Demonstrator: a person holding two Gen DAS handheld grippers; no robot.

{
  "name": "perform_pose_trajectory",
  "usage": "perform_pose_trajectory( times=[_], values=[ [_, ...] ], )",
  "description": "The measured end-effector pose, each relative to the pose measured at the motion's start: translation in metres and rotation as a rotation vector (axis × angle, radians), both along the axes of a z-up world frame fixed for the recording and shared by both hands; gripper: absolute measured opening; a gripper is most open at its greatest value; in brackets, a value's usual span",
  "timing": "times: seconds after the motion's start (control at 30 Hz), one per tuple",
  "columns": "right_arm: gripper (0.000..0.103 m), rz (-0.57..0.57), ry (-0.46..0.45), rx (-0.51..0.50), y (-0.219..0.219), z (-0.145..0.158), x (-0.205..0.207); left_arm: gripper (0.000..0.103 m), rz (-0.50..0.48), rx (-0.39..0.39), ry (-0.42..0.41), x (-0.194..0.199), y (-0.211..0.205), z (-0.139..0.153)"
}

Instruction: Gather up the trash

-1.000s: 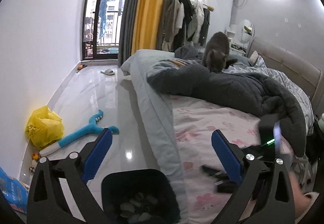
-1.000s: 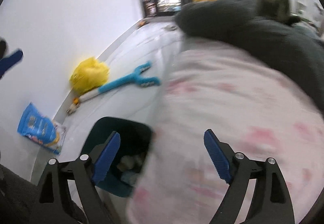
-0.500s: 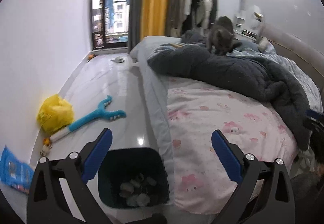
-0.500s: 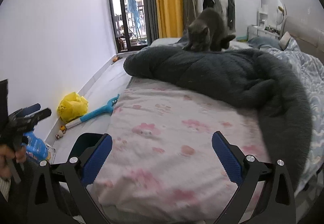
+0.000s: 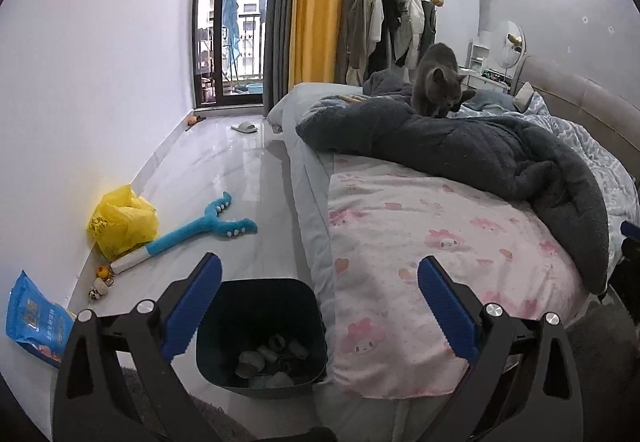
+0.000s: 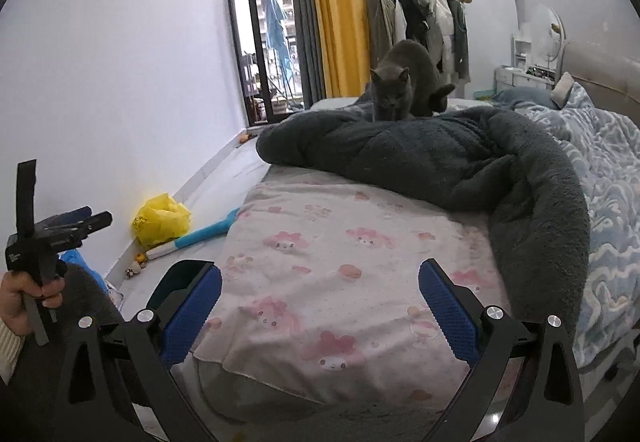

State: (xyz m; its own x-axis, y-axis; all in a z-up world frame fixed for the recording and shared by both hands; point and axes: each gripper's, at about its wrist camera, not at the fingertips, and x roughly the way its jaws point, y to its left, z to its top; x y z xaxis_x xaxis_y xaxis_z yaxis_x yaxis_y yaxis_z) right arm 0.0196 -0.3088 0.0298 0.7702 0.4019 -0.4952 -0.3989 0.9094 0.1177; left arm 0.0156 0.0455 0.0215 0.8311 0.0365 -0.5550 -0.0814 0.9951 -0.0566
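Note:
A dark trash bin [image 5: 260, 334] stands on the floor at the bed's foot corner, with several pieces of crumpled trash [image 5: 268, 360] inside. My left gripper [image 5: 320, 306] is open and empty, raised above the bin and the bed edge. My right gripper [image 6: 320, 306] is open and empty, over the pink sheet [image 6: 340, 262] of the bed. The bin's rim [image 6: 180, 274] shows at the lower left in the right wrist view, and the left gripper's body [image 6: 52, 234] is at the far left there, held by a hand.
By the left wall lie a yellow plastic bag [image 5: 120, 222], a blue toy [image 5: 208, 226], a blue packet [image 5: 36, 318] and small toys [image 5: 100, 282]. A grey cat [image 5: 436, 82] stands on a dark blanket [image 5: 460, 154]. A slipper [image 5: 244, 127] lies near the balcony door.
Both grippers have pulled back and risen from the bin. The right view swung from the floor and bin up onto the bed. The cat has turned on the blanket.

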Motion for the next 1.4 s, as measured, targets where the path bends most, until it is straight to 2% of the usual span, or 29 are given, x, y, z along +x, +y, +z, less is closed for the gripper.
perform_pose_trajectory(
  times=[0.27,0.63,1.4],
  values=[
    [0.1,0.024,0.003,0.074,-0.01,-0.001,-0.004,0.1,0.004,-0.005,0.016,-0.001,-0.002,-0.014],
    [0.1,0.069,0.022,0.007,0.012,-0.005,-0.001,0.1,-0.011,-0.02,0.021,-0.002,-0.004,-0.022],
    [0.1,0.062,0.032,0.022,0.01,-0.008,0.0,0.1,-0.002,-0.021,0.031,0.001,-0.001,-0.026]
  ],
)
